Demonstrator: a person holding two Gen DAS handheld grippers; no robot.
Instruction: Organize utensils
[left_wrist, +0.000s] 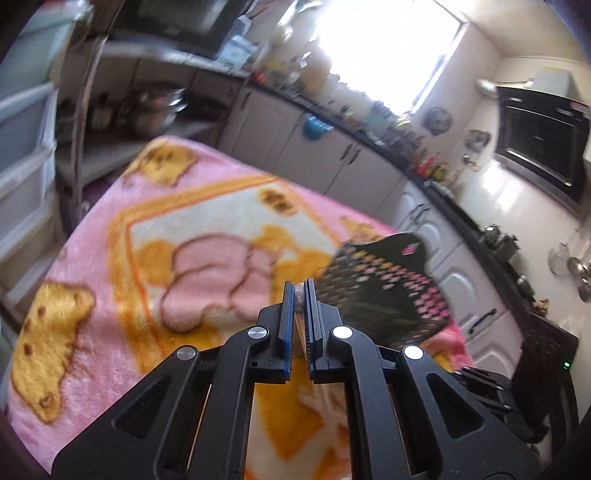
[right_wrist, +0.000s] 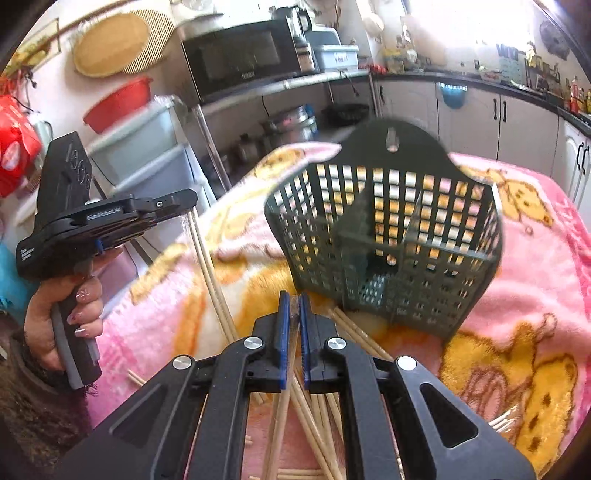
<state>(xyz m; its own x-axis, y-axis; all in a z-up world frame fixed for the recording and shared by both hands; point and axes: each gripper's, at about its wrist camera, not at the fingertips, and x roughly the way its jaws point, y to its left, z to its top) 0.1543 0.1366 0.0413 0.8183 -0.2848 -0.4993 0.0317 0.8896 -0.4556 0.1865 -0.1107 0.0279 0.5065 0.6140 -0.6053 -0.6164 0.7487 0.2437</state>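
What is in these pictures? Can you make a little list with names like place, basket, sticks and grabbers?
place: kitchen, pink cartoon blanket spread over a surface
basket: dark slotted utensil basket with dividers, tilted on the blanket, looks empty
sticks: loose wooden chopsticks piled on the blanket in front of the basket
left gripper: raised at the left side, shut on a chopstick
right gripper: low over the pile, shut on one chopstick
background: microwave on a shelf, red bowl

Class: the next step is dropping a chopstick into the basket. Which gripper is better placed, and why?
Right. The right gripper pinches a chopstick and faces the basket opening directly. The left gripper, also holding one, sits off to the basket's side.
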